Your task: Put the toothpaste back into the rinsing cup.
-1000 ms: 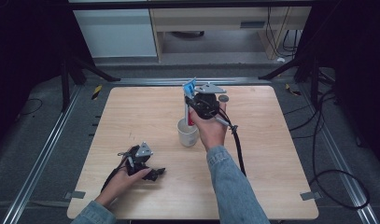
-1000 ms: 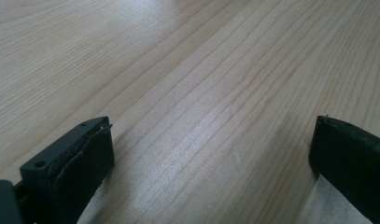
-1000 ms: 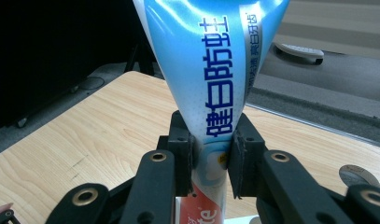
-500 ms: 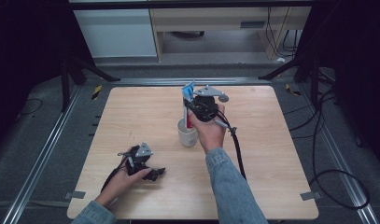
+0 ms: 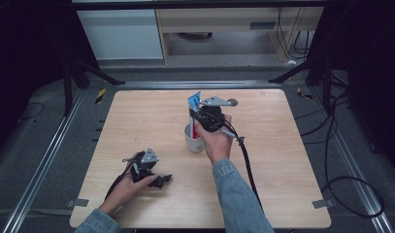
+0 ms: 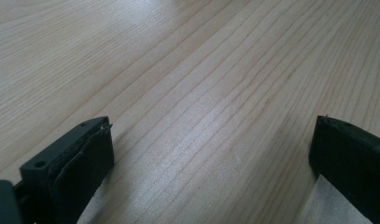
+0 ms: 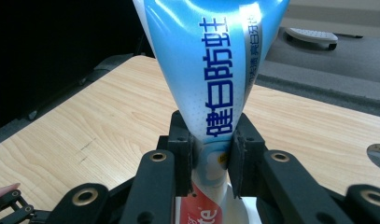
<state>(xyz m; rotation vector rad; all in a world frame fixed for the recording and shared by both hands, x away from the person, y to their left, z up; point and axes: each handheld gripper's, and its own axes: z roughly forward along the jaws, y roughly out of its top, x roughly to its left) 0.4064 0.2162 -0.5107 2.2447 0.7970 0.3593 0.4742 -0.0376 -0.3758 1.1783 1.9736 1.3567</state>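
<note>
High view, white cup [image 5: 193, 141], toothpaste tube [image 5: 194, 104] standing inside

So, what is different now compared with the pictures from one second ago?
Almost nothing. The right gripper stays shut on the toothpaste tube, held upright over the white cup; any lowering is too slight to tell. The left gripper stays open, resting on the table near its front left.
</note>
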